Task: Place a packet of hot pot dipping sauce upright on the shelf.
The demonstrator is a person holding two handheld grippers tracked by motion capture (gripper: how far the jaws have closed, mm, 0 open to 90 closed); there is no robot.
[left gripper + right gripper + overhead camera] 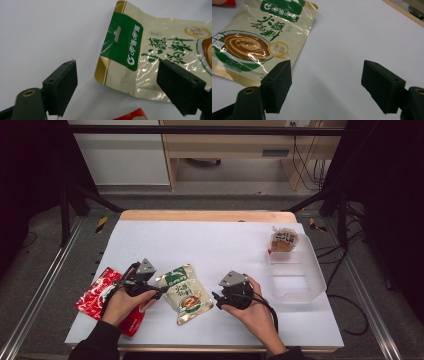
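On the white table (225, 245), between the two hands, lies the green-and-gold sauce pouch (186, 292), flat, probably light, limp and slick. The left tongs (117, 85) stand released astride its hang-hole corner, the right tongs (325, 85) released beside it. The stiffer sealed top edge looks the surest hold.

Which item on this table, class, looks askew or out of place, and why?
The brown snack packet stands out: it leans on the far rim of the clear plastic tub rather than lying flat inside. The green and cream sauce pouch lies at a slant, its foil crinkled. Nothing looks spilled or torn.
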